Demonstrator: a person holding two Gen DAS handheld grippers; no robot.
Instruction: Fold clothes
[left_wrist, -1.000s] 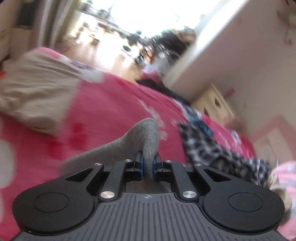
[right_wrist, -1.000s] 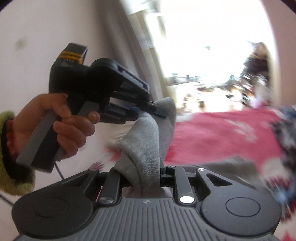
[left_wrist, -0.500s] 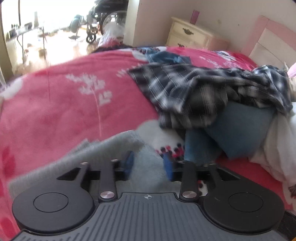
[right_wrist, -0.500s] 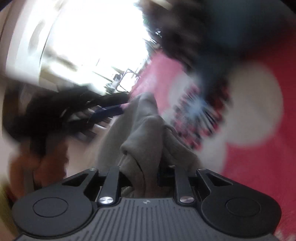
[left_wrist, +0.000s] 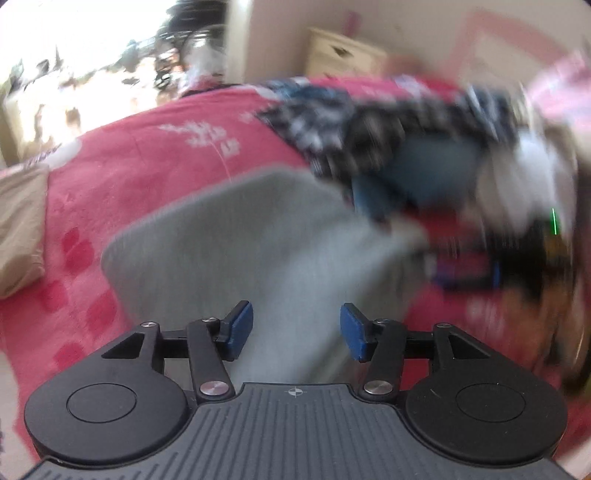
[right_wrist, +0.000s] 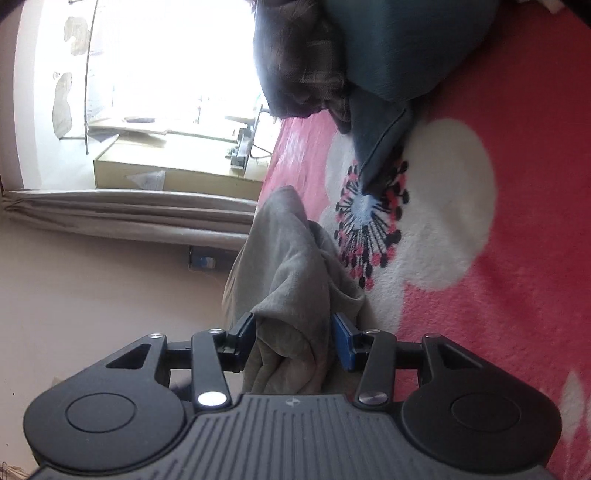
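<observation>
A grey garment (left_wrist: 229, 240) lies spread flat on the pink flowered bedspread (left_wrist: 129, 147). My left gripper (left_wrist: 295, 325) hovers over its near edge. Its jaws are opening, and the blue pads (left_wrist: 240, 328) stand well apart without touching the cloth. In the right wrist view, rolled sideways, a bunched fold of the same grey garment (right_wrist: 284, 251) stands between the jaws of my right gripper (right_wrist: 293, 328). Those jaws are opening too, and the cloth sits loosely between them with a dark gap at the right pad (right_wrist: 341, 343).
A heap of unfolded clothes lies further up the bed: a plaid shirt (left_wrist: 351, 122) over a blue garment (left_wrist: 424, 170), (right_wrist: 399, 48). A folded beige cloth (left_wrist: 18, 221) rests at the bed's left edge. A cream nightstand (left_wrist: 343, 55) and a curtain (right_wrist: 129, 214) stand beyond.
Both grippers were shut on the raised grey garment. It now lies on the bed; the left jaws have let go and drawn back, and the right jaws have widened around its fold.
</observation>
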